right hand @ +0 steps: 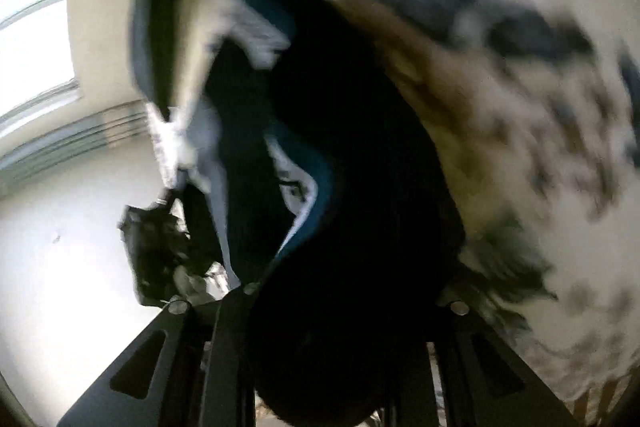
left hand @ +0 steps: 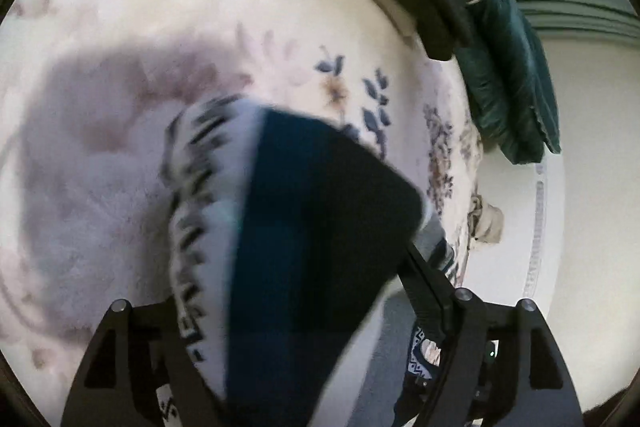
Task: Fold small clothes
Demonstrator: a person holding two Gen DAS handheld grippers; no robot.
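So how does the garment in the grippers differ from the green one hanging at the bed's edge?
The held garment is dark teal and black with a white lettered band; the green garment is plain dark green with a thin pale stripe. The held one is lifted and blurred above the blanket; the green one hangs sharp over the edge. Both are dark fabric.

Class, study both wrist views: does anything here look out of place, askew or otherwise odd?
Only the dark green jacket, which hangs crumpled off the edge of the floral blanket. The small garment itself looks bunched rather than flat.
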